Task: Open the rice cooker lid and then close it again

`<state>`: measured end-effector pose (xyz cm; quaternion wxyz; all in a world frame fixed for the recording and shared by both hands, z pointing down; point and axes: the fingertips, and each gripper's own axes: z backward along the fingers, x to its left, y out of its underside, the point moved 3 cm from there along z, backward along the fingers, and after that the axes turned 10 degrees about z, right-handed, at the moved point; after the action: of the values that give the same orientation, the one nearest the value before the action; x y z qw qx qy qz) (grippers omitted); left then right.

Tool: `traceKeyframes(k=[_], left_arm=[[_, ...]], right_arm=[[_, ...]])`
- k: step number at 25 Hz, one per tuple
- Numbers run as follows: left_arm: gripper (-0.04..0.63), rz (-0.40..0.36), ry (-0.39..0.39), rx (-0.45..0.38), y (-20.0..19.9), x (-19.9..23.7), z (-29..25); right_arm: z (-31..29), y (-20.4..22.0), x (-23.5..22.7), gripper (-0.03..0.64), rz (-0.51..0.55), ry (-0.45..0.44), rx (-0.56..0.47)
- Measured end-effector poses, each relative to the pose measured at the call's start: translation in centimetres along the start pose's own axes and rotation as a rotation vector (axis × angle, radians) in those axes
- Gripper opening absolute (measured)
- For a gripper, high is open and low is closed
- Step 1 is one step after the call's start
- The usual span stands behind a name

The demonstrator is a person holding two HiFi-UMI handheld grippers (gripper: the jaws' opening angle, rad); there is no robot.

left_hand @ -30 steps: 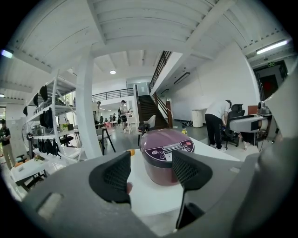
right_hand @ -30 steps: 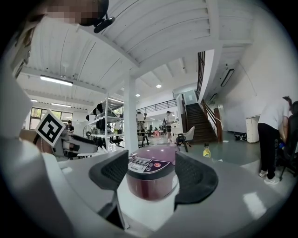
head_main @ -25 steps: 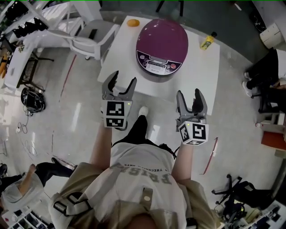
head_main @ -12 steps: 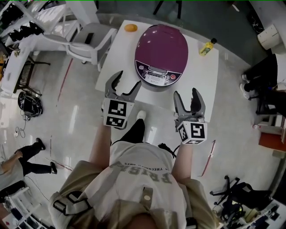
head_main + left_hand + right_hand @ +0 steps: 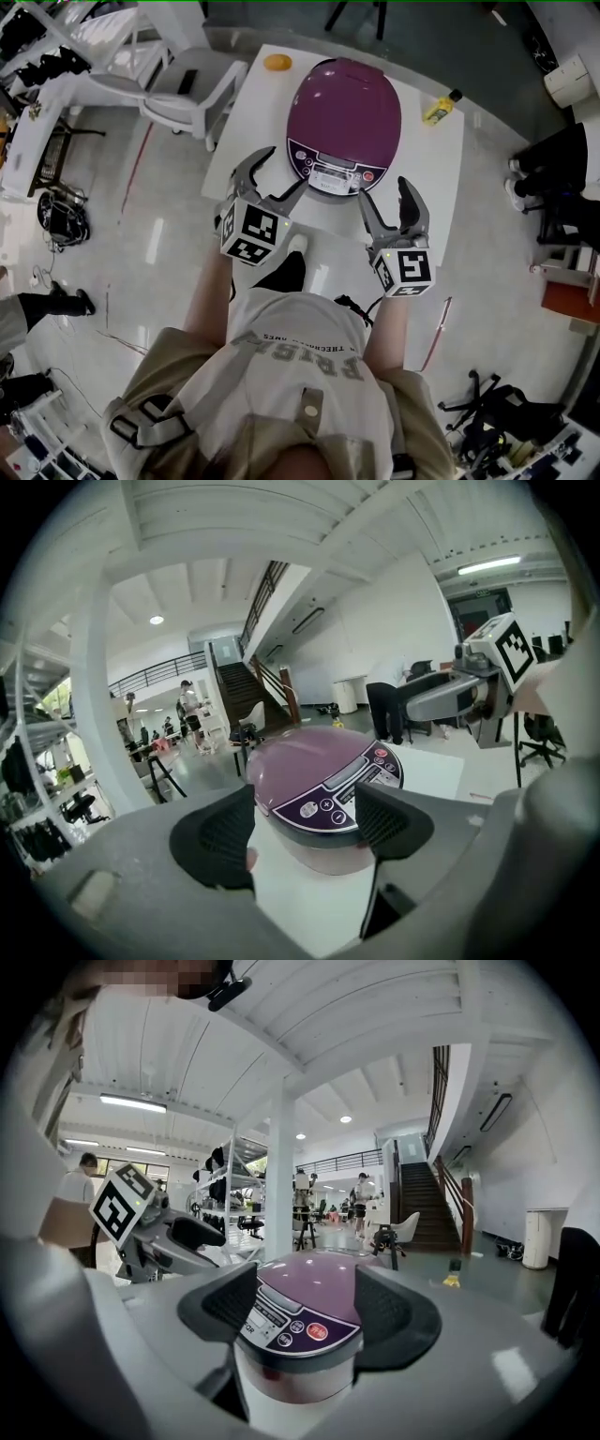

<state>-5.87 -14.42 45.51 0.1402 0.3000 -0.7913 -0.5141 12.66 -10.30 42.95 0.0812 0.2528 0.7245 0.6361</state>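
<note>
Our left hand-held gripper [image 5: 274,176], jaws opening, and right hand-held gripper [image 5: 384,201], jaws apart, both empty, face the closed rice cooker [image 5: 332,174] to reach its lid [image 5: 343,98].

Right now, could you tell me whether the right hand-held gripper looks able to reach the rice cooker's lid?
Probably yes. The right hand-held gripper is open and empty, just short of the front of the rice cooker, and nothing stands between them on the table.

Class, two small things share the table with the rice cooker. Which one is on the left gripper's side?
The round orange object, at the far left corner. The yellow bottle stands right of the rice cooker instead.
</note>
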Motion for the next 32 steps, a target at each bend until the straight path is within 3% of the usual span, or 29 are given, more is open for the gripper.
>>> traceKeyframes(k=[7, 14, 18, 25, 32], left_arm=[[0.351, -0.161, 0.099, 0.07, 0.0, -0.5, -1.9], [0.364, -0.379, 0.231, 0.162, 0.6, -2.2, -3.8], [0.365, -0.478, 0.284, 0.199, 1.0, -3.3, -4.7], [0.365, -0.573, 0.349, 0.241, 1.3, -4.5, -5.7], [0.365, -0.614, 0.414, 0.29, 1.5, -4.9, -5.8]], right_arm=[[-2.5, 0.1, 1.4, 0.307, 0.098, -0.137, 0.075], [-4.4, 1.0, 3.9, 0.331, 0.235, -0.356, 0.207], [-5.1, 1.8, 5.0, 0.337, 0.299, -0.437, 0.268], [-6.0, 2.9, 5.8, 0.337, 0.366, -0.531, 0.362], [-6.4, 4.0, 6.7, 0.337, 0.431, -0.623, 0.434]])
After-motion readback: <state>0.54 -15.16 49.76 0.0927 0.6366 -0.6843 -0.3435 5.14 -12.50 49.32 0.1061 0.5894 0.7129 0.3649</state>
